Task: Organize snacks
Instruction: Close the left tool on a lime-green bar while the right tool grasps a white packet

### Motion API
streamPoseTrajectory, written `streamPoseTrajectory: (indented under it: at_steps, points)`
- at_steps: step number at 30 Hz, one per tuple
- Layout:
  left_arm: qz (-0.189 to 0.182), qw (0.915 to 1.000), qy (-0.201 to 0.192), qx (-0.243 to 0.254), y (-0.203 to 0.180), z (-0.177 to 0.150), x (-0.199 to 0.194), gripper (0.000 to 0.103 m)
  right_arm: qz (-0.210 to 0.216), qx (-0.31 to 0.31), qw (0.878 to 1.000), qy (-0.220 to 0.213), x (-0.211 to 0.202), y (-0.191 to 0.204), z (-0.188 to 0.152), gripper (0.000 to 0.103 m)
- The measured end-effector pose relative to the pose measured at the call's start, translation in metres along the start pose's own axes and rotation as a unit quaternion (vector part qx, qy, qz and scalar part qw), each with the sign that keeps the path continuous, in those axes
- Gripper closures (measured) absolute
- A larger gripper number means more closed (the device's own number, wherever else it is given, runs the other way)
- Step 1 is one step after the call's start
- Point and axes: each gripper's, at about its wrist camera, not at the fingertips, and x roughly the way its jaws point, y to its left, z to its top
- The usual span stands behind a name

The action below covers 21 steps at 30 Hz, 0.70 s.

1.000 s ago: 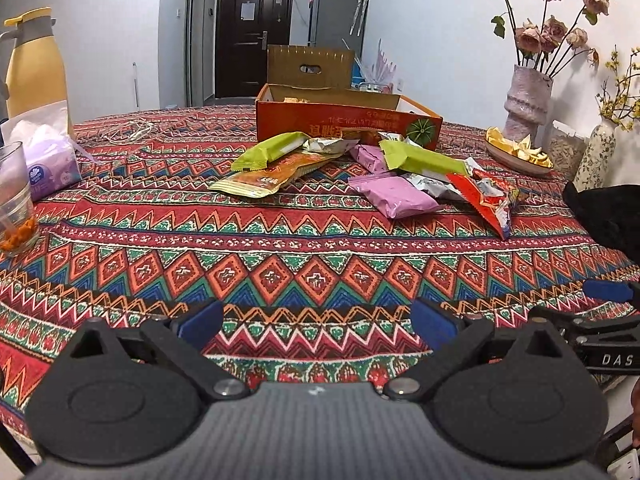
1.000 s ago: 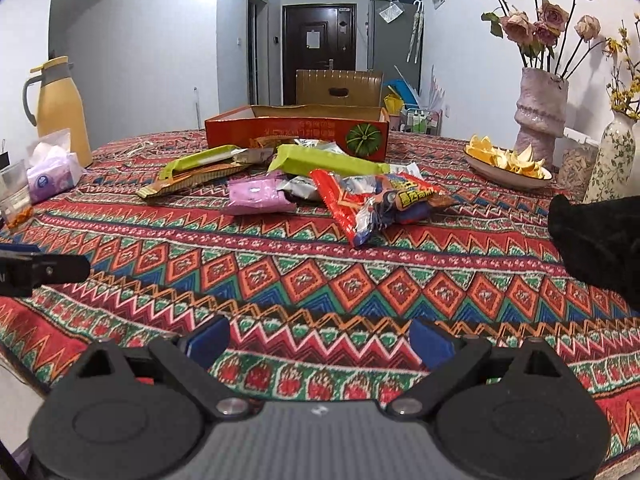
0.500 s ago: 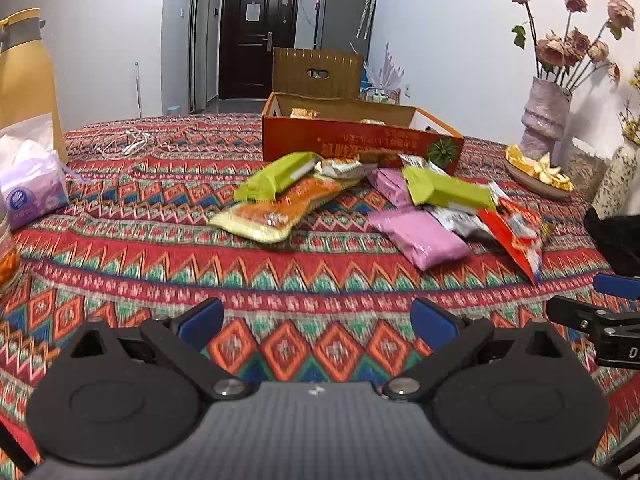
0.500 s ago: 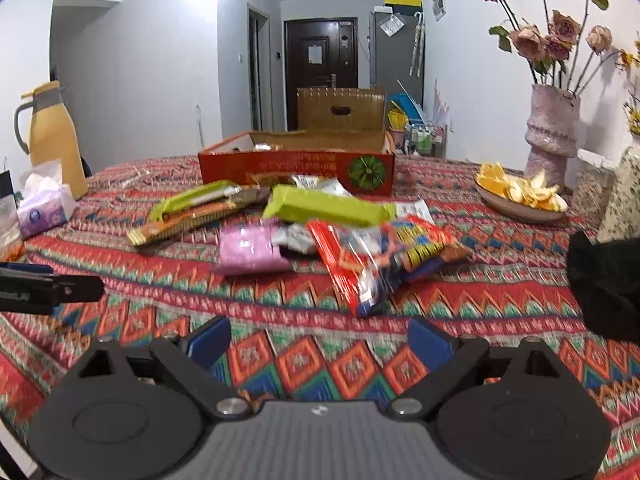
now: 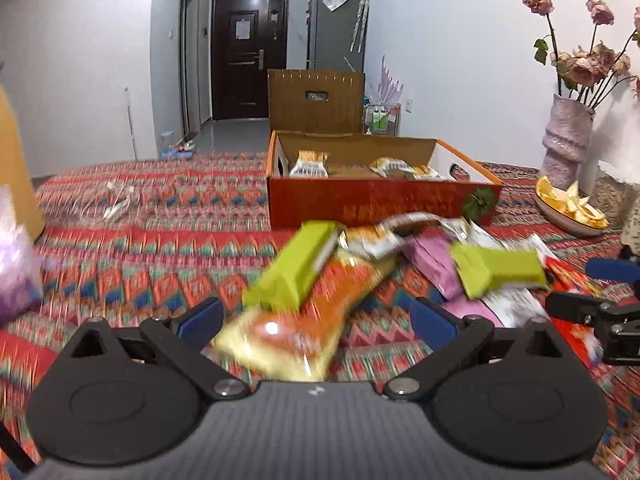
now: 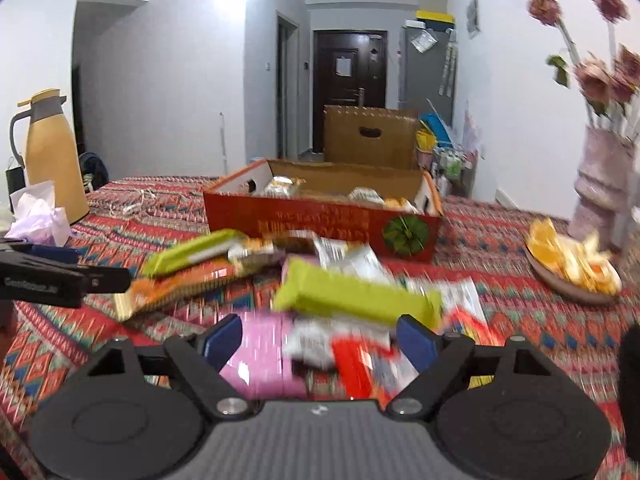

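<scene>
The counter [image 5: 132, 248] carries a red patterned cloth with a loose pile of snack packets at its centre. Behind the pile stands an open orange-red box [image 5: 380, 204] that already contains several packets.

Left tongs [image 5: 316, 322]: the jaws stand wide and grip nothing. An orange-yellow packet [image 5: 308, 320] lies on the cloth between the blue pads [image 5: 200, 320]; the pads do not press on it. A lime-green bar [image 5: 294, 266] rests partly on top of this packet.

Right tongs [image 6: 320, 340]: the jaws are closing but remain wide. A pink packet [image 6: 264, 360] and a red packet [image 6: 356, 368] lie between the pads without contact. A second lime-green bar [image 6: 356, 296] lies just beyond the fingertips, across the pile.

Each pair of tongs appears at the edge of the other camera's view, the two working side by side.

Surroundings: a shallow dish of orange peel [image 6: 572, 268] sits at the right, near a pale vase of dried roses [image 6: 600, 184]. A yellow thermos jug [image 6: 52, 156] and a tissue pack [image 6: 40, 216] stand at the left. The near field of both views is motion-blurred.
</scene>
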Motion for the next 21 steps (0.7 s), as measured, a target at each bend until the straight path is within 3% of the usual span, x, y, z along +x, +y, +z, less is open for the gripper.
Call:
streamPoseTrajectory:
  at_steps: [4, 7, 13, 15, 17, 19, 21]
  points:
    - [-0.025, 0.9996, 0.012, -0.004, 0.012, 0.027, 0.04, 0.003, 0.018, 0.0, 1.0, 0.004, 0.035, -0.002, 0.03, 0.02]
    - [-0.048, 0.9981, 0.039, 0.003, 0.019, 0.043, 0.079, 0.015, 0.026, 0.005, 1.0, 0.015, 0.071, -0.002, 0.056, 0.02]
    - [-0.056, 0.9949, 0.079, 0.03, 0.024, 0.046, 0.14, 0.03, 0.032, 0.015, 0.998, 0.052, 0.145, 0.005, 0.089, 0.02]
    - [-0.064, 0.9937, 0.089, 0.023, 0.025, 0.042, 0.152, 0.034, 0.03, 0.021, 0.997, 0.071, 0.169, 0.008, 0.094, 0.02]
    - [-0.067, 0.9932, 0.095, 0.003, 0.03, 0.038, 0.16, 0.045, 0.026, 0.025, 0.996, 0.087, 0.191, 0.013, 0.096, 0.02]
    - [-0.066, 0.9942, 0.085, 0.002, 0.031, 0.037, 0.16, 0.057, 0.017, 0.022, 0.994, 0.106, 0.21, 0.018, 0.094, 0.023]
    - [-0.066, 0.9942, 0.084, 0.004, 0.032, 0.038, 0.159, 0.064, 0.01, 0.026, 0.992, 0.126, 0.223, 0.018, 0.087, 0.035]
